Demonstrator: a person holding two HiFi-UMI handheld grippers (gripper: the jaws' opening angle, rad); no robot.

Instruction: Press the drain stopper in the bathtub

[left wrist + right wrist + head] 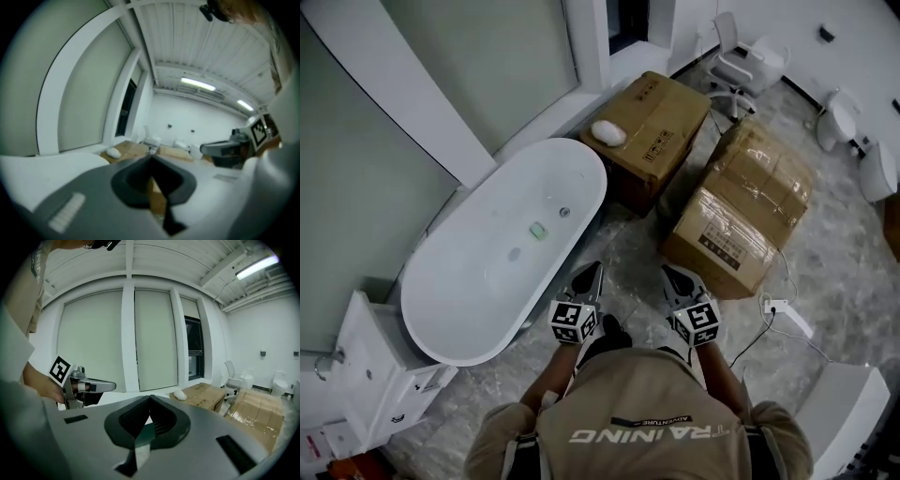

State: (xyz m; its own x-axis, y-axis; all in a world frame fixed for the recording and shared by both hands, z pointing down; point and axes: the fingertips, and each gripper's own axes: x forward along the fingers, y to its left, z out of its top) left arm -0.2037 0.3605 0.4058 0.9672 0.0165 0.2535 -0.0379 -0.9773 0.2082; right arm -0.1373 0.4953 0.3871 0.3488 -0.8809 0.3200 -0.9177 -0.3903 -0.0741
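The white oval bathtub (pixel 581 164) stands at the left of the head view. On its floor lie a pale round disc (pixel 514 253) and a small green object (pixel 538 230). A chrome round fitting (pixel 564 212) sits on the near wall; I cannot tell which one is the drain stopper. My left gripper (pixel 591 270) and right gripper (pixel 675 272) are held close to the body, outside the tub, over the floor. Both are shut with nothing between the jaws. The left gripper (pixel 151 158) faces the boxes; the right gripper (pixel 150 398) faces the window wall.
Two large cardboard boxes (pixel 661 131) (pixel 750 211) stand right of the tub, with a white lump (pixel 607 133) on the nearer one. A white cabinet (pixel 370 375) is at the tub's near end. A power strip (pixel 787 314) and cable lie on the marble floor.
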